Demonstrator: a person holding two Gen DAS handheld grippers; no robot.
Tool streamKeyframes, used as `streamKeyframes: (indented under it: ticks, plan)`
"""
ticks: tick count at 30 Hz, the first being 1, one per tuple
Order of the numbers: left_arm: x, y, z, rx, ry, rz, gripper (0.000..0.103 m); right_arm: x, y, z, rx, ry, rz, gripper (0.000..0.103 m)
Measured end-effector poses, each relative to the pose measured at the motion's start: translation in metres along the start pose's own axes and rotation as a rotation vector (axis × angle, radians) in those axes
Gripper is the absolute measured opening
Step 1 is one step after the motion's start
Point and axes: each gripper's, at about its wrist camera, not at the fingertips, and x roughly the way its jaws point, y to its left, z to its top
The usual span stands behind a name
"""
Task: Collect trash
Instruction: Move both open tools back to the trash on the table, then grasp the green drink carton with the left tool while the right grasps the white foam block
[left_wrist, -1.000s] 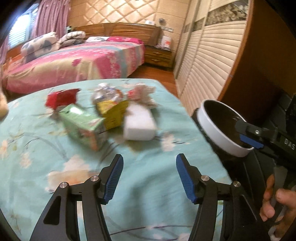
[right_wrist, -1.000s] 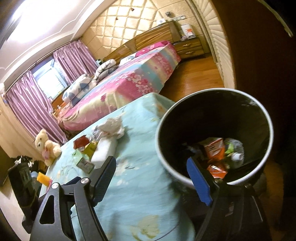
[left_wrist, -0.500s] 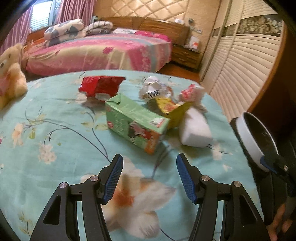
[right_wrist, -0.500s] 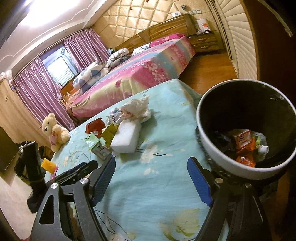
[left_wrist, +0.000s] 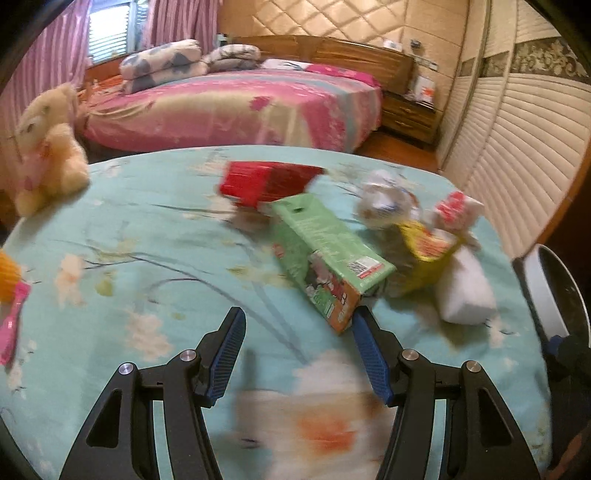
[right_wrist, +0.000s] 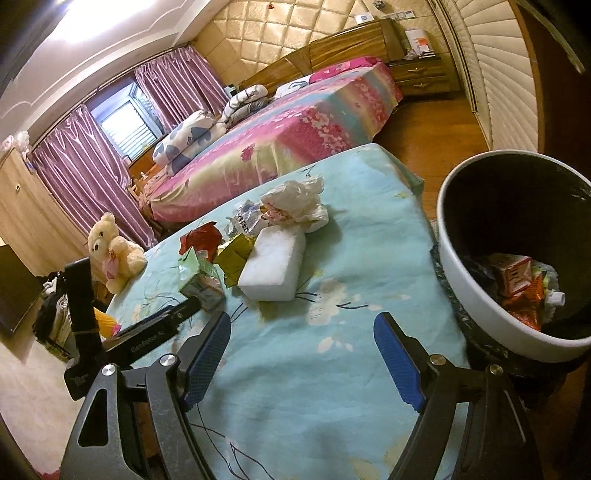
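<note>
The left gripper (left_wrist: 297, 354) stood with its jaws apart and empty, just before the green carton (left_wrist: 325, 258), which lay on the flowered cloth (left_wrist: 147, 258) among the other trash; the right gripper (right_wrist: 301, 354) was also apart and empty, near the bin (right_wrist: 476, 295). I judge the grasp would go best across the carton's narrow end; its right finger (left_wrist: 369, 354) was already close beside the corner, so it should first come in line.

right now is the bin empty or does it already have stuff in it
Partly filled. The bin holds an orange carton and crumpled wrappers at the bottom; its dark inner wall above them is bare.
</note>
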Motion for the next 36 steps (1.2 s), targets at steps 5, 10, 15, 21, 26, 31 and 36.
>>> streamKeyframes:
  ticks: [5,10,15,21,26,31,36]
  plan:
    - [-0.008,0.017,-0.006,-0.002,0.007,-0.013,0.059,0.017,0.009,0.001,-0.011,0.020,0.013,0.081]
    - [-0.012,0.008,-0.008,0.023,0.009,-0.083,0.071,0.033,0.016,0.005,-0.020,0.029,0.012,0.081]
    - [-0.006,-0.002,0.000,0.040,0.000,-0.076,0.072,0.043,0.015,0.009,-0.015,0.039,0.004,0.081]
    - [0.013,0.000,0.011,0.025,0.012,-0.039,0.072,0.060,0.020,0.015,-0.034,0.065,0.005,0.081]
    - [0.022,0.003,0.015,0.034,-0.005,-0.028,0.067,0.071,0.025,0.022,-0.053,0.074,0.011,0.081]
    - [0.031,0.007,0.013,0.041,0.024,-0.069,0.032,0.088,0.026,0.024,-0.075,0.093,-0.023,0.075]
    - [0.025,0.010,0.011,0.055,0.001,-0.093,0.032,0.090,0.027,0.022,-0.103,0.092,-0.061,0.049]
